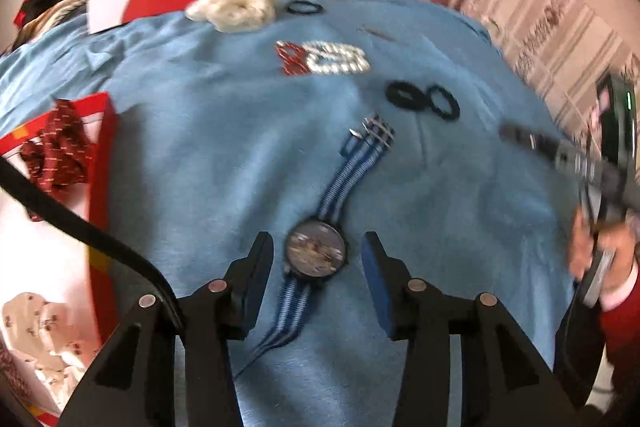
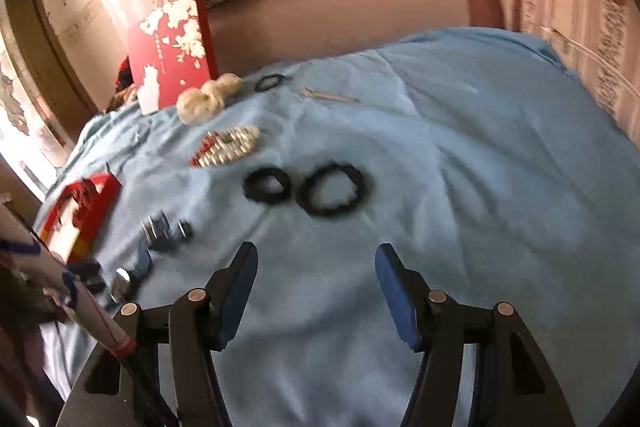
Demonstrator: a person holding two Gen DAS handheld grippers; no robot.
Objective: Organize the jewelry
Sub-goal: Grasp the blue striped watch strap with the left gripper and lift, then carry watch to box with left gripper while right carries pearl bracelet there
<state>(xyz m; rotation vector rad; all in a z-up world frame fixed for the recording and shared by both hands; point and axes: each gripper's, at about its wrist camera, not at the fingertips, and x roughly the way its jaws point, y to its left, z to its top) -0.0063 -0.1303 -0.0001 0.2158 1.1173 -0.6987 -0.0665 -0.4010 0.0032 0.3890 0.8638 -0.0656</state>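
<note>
Sorting stands at the round-faced wristwatch with the blue-and-white striped fabric strap (image 1: 316,253), lying flat on the blue cloth (image 1: 200,167) between my left tool's (image 1: 318,259) half-open, untouching pads. My right tool (image 2: 316,291) hangs wide and empty, short of the two black elastic hair rings (image 2: 306,189). Next, I judge, the left must drop and close on the watch.

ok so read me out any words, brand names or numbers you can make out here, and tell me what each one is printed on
No text here can be read.
Red floral box: faint small print down its face, too small and blurred to read.
Watch: dial markings smeared by motion blur, unreadable.
Open red box: no lettering visible.
Dark red patterned cloth inside it: tiny repeated marks, too blurred to tell whether they are letters.
</note>
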